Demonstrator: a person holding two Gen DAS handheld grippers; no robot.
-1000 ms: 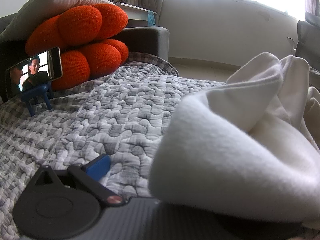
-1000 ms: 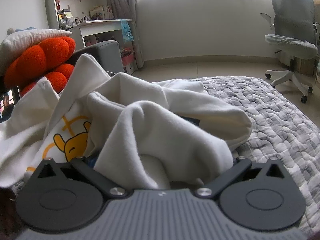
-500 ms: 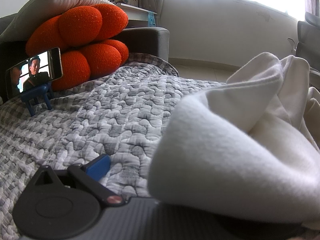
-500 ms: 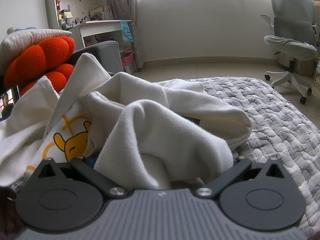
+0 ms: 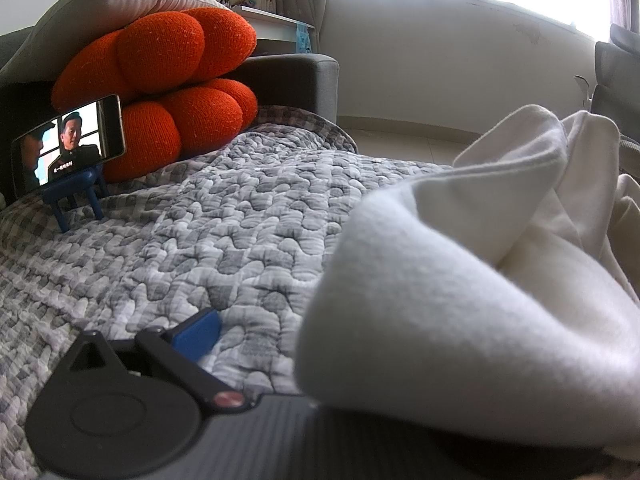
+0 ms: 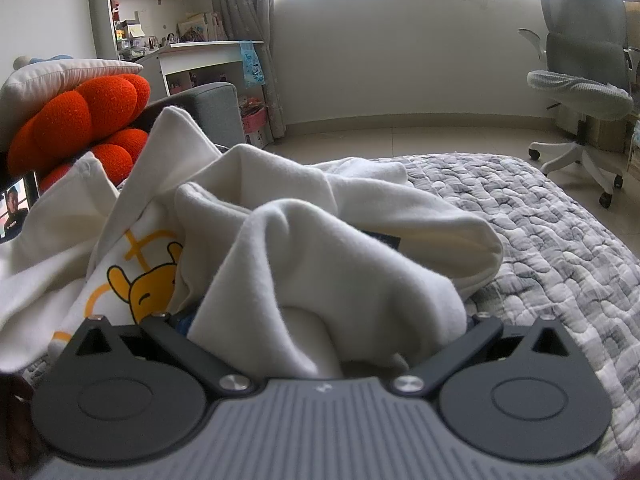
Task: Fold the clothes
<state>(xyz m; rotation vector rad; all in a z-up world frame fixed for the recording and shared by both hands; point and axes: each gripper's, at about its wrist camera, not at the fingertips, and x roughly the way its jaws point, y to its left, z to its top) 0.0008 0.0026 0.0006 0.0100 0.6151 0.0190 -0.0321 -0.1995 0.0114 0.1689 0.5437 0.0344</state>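
Note:
A crumpled white garment [image 6: 320, 240] with a yellow cartoon print [image 6: 148, 288] lies heaped on the grey quilted bed [image 6: 560, 248]. My right gripper [image 6: 322, 320] stands open, its linkage arms spread wide, with a bunch of the cloth between the jaws hiding both fingertips. In the left wrist view the same white garment [image 5: 480, 300] covers the right half. My left gripper [image 5: 360, 340] is open too. Its blue left finger pad [image 5: 196, 334] rests on the quilt [image 5: 240, 220], apart from the cloth; the other finger is buried under the garment.
An orange knot cushion [image 5: 172, 92] and a white pillow [image 5: 112, 4] lean on a grey sofa arm [image 5: 292, 80]. A phone [image 5: 68, 144] on a blue stand plays video at the left. An office chair [image 6: 580, 92] stands on the floor to the right.

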